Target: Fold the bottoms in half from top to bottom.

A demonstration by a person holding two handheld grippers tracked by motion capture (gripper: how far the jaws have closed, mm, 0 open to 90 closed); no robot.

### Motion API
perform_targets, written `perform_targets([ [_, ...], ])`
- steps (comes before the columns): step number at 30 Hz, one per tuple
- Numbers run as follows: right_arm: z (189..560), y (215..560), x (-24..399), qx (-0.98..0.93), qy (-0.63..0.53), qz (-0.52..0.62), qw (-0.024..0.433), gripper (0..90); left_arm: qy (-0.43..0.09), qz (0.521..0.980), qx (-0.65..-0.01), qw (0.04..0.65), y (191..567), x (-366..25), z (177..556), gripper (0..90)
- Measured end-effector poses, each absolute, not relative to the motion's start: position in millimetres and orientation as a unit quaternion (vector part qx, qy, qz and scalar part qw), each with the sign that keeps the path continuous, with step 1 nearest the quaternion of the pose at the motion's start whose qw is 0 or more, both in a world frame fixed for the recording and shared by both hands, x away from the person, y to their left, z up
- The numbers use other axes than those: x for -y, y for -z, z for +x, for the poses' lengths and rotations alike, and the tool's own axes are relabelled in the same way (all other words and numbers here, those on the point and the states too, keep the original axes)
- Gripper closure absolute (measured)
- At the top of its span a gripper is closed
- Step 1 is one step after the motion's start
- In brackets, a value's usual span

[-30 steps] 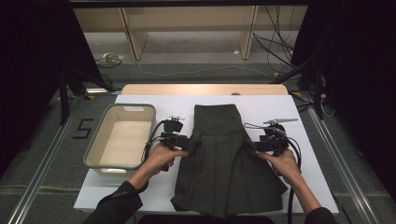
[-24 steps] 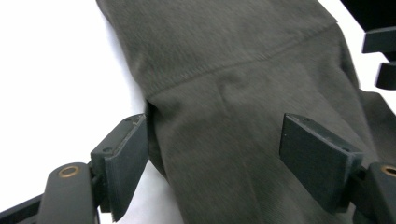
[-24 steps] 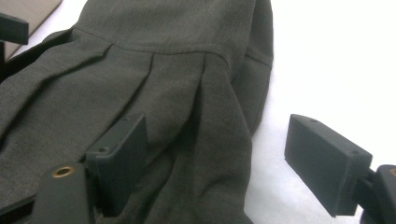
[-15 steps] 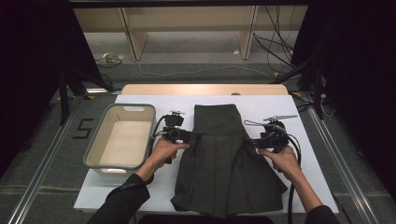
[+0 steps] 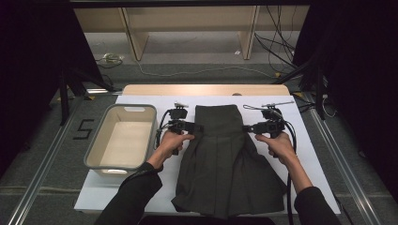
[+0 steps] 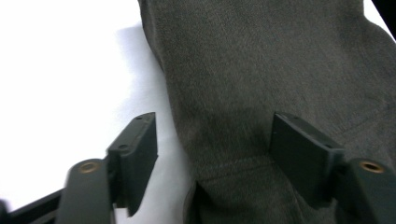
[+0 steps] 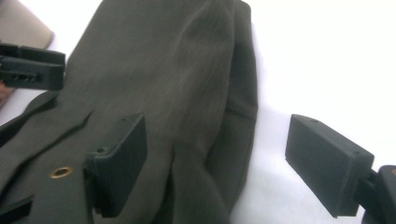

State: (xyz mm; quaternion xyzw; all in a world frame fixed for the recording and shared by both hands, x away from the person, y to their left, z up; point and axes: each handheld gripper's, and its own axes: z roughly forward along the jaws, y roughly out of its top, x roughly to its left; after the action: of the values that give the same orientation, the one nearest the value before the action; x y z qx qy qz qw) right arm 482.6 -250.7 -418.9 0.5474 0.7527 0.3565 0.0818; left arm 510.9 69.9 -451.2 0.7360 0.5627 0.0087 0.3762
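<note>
The dark skirt [image 5: 225, 159] lay flat on the white-covered counter [image 5: 141, 197], its narrow waist end pointing away from the person and a beige tub [image 5: 120, 138] just beside it on the left. The left gripper [image 5: 193, 127] and right gripper [image 5: 249, 127] flanked it just below the waistband, probably to lift or fold it evenly. The left jaws had just been closing, straddling the skirt's edge [image 6: 187, 135] without pinching; the right jaws stood spread over the opposite edge [image 7: 233, 140].

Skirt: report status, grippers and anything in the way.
Left gripper open, fingers just closing, astride skirt edge, no grip yet. Right gripper open astride the opposite edge. Skirt flat on the table. Bin off to the left, nothing blocking.
</note>
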Motion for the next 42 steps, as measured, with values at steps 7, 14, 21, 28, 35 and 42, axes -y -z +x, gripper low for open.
perform_targets([
  [7,503.5,424.6,237.2,-0.765,-0.321,0.552,0.087,21.7,0.0,0.747,-0.553,0.368,448.9,-62.7,513.1,61.1],
  [14,518.6,428.0,228.8,-0.774,-0.296,0.554,0.074,22.3,-0.017,0.752,-0.55,0.362,446.4,-57.7,511.0,85.6],
  [21,530.9,437.5,221.9,-0.778,-0.277,0.56,0.069,22.8,-0.039,0.762,-0.538,0.357,445.4,-58.8,508.4,86.4],
  [28,538.7,451.2,216.9,-0.785,-0.247,0.564,0.069,22.8,-0.034,0.761,-0.539,0.359,447.3,-61.9,508.3,86.4],
  [35,542.6,457.8,214.8,-0.783,-0.244,0.569,0.058,23.1,-0.038,0.757,-0.545,0.359,448.3,-59.9,508.1,80.0],
  [42,544.9,462.5,212.9,-0.784,-0.239,0.571,0.049,23.2,-0.045,0.759,-0.545,0.353,451.9,-54.0,512.8,59.9],
])
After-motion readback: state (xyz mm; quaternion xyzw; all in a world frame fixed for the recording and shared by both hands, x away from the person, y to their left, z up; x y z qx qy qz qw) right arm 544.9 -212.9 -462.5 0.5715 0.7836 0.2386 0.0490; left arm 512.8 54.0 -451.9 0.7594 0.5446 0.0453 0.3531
